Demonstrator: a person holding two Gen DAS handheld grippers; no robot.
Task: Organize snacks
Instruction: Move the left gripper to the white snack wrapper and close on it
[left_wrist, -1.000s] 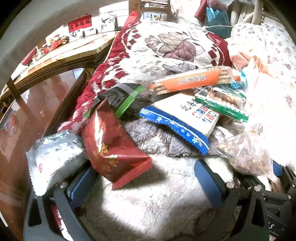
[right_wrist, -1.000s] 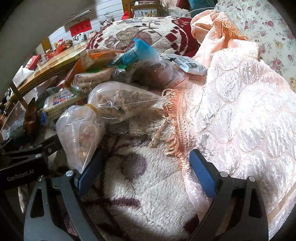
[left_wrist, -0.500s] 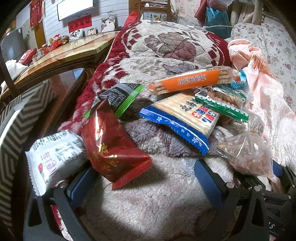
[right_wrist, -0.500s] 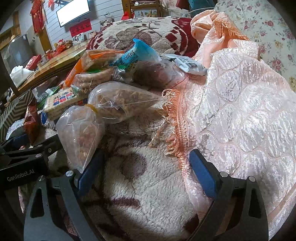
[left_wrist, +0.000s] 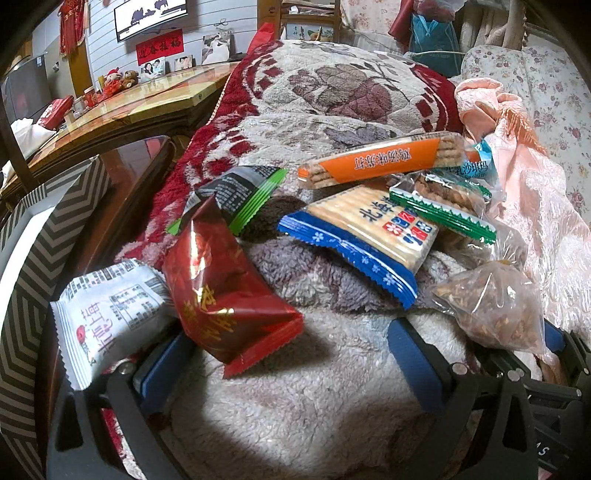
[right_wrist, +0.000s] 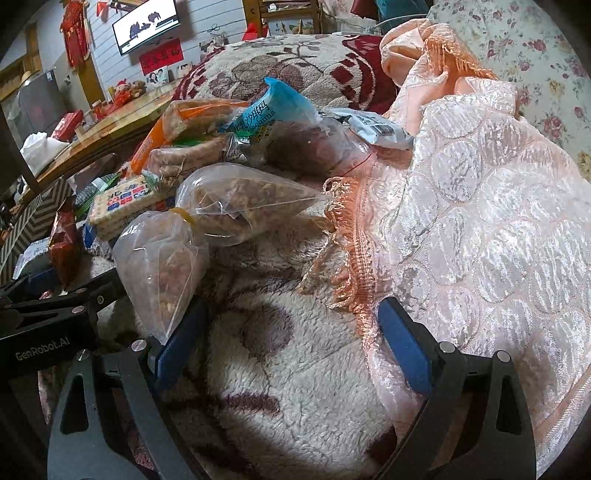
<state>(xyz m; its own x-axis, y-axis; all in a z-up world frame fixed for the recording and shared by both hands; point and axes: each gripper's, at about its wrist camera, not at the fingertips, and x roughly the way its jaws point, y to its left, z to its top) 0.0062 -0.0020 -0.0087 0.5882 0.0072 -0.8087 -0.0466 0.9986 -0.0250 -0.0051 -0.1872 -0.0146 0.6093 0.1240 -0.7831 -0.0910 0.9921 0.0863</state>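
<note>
Snacks lie scattered across a fluffy cream-and-mauve fleece blanket (left_wrist: 295, 398), most likely tipped out there so each packet can be seen and sorted. Taking the crinkly dark-red foil pouch with gold lettering (left_wrist: 225, 295) as landmark and going left to right in the left wrist view: a box with a grey-and-white chevron rim (left_wrist: 33, 266) stands at the far left, plausibly the place the packets are meant to go; a white puffy sachet with black print (left_wrist: 110, 314) leans against the pouch's left side; a black packet with a green crimped edge (left_wrist: 240, 192) pokes out behind it; to its right lies a blue-edged cracker pack (left_wrist: 365, 236), with an orange sleeve of sandwich biscuits (left_wrist: 380, 162) resting beyond that, then a green-edged clear packet (left_wrist: 443, 206), and furthest right a knotted clear bag of brown nuts (left_wrist: 495, 310). The left gripper (left_wrist: 291, 354) hovers with its fingers apart and nothing between them, the pouch lying over its left finger. The right gripper (right_wrist: 284, 343) is likewise spread wide and empty, its right finger touching a pink quilted satin cover with fringe (right_wrist: 480, 221), its left finger under another clear bag.
</note>
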